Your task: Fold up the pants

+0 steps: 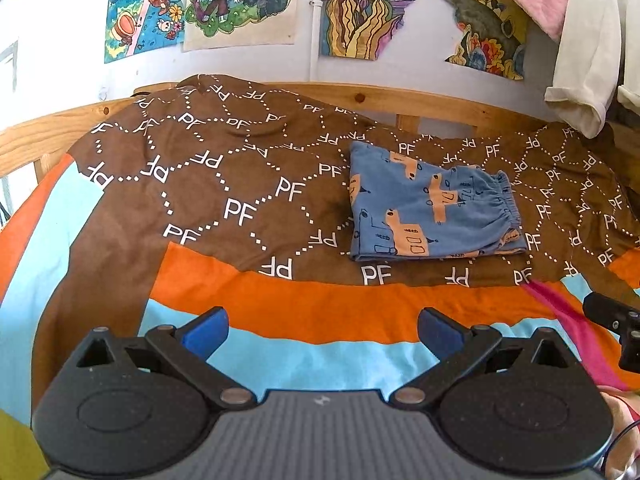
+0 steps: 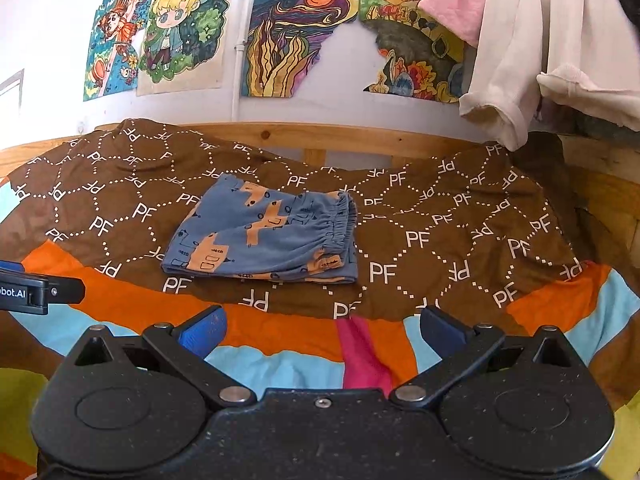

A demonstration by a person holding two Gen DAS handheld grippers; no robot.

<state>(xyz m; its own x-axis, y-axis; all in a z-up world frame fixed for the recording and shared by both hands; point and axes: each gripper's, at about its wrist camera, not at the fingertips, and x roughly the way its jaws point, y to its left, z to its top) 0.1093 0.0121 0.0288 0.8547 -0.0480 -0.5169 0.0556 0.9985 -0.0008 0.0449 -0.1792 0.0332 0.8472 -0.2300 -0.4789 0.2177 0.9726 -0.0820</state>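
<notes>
Small blue pants (image 1: 428,208) with orange prints lie folded into a compact rectangle on the brown "PF" bedspread (image 1: 240,184), waistband to the right. They also show in the right wrist view (image 2: 264,236). My left gripper (image 1: 323,334) is open and empty, held back over the orange and light-blue stripes, well short of the pants. My right gripper (image 2: 323,330) is open and empty, also back from the pants. Part of the right gripper shows at the left view's right edge (image 1: 616,320); part of the left gripper shows at the right view's left edge (image 2: 36,292).
A wooden bed rail (image 2: 320,136) runs behind the bedspread. Colourful drawings (image 2: 288,32) hang on the wall. Cream and pink garments (image 2: 532,48) hang at the upper right, down to the bed's far corner.
</notes>
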